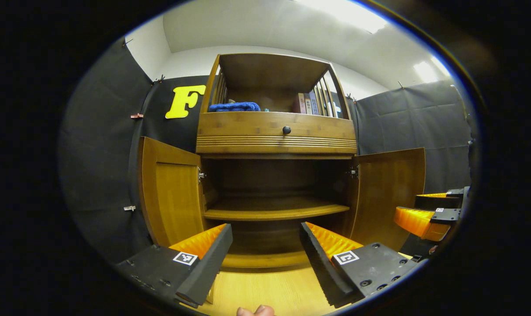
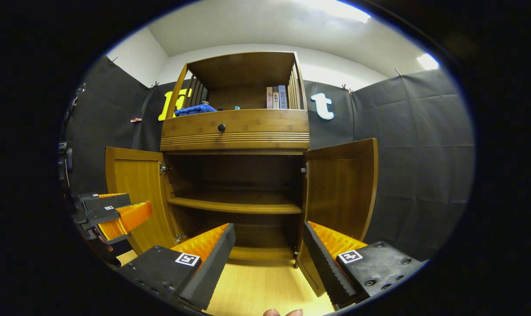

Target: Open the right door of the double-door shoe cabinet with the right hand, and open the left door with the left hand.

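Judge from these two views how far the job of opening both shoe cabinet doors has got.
Done: the left door and right door both stand swung wide, showing the inner shelf. In hand: nothing; the left hand-held gripper and right hand-held gripper are open, clear of the doors. Left: apparently nothing.

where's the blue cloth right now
The blue cloth lies on the left side of the cabinet's open top shelf, just above the drawer and left of the books, in both gripper views.
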Action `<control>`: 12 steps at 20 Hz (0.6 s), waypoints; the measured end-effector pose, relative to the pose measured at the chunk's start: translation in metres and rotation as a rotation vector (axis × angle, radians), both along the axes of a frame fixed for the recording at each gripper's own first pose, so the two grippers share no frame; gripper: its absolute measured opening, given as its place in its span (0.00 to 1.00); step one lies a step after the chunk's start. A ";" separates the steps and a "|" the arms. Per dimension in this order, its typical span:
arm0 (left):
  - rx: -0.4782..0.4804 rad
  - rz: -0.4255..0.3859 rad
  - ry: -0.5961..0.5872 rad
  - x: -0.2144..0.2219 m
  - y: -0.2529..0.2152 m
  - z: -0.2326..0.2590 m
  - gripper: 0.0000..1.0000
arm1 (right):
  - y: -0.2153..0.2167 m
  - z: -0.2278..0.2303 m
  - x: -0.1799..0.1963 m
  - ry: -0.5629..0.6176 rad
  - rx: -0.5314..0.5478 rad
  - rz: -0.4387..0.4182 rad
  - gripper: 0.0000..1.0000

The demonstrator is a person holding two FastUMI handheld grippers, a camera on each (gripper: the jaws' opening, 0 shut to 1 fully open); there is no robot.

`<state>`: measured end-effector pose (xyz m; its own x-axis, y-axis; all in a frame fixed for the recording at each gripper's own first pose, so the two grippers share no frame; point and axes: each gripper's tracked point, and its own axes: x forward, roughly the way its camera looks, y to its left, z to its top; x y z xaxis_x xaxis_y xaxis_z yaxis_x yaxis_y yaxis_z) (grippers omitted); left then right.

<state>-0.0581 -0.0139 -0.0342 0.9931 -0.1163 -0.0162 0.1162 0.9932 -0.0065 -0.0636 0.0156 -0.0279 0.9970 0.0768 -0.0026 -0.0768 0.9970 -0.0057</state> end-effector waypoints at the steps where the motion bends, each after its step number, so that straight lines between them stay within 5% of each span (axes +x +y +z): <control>1: -0.001 0.000 0.000 0.000 -0.001 0.000 0.96 | 0.001 0.000 0.001 -0.002 -0.002 0.002 0.98; 12: -0.003 -0.004 -0.006 0.003 -0.005 0.001 0.96 | -0.004 0.002 0.002 -0.008 -0.006 -0.002 0.99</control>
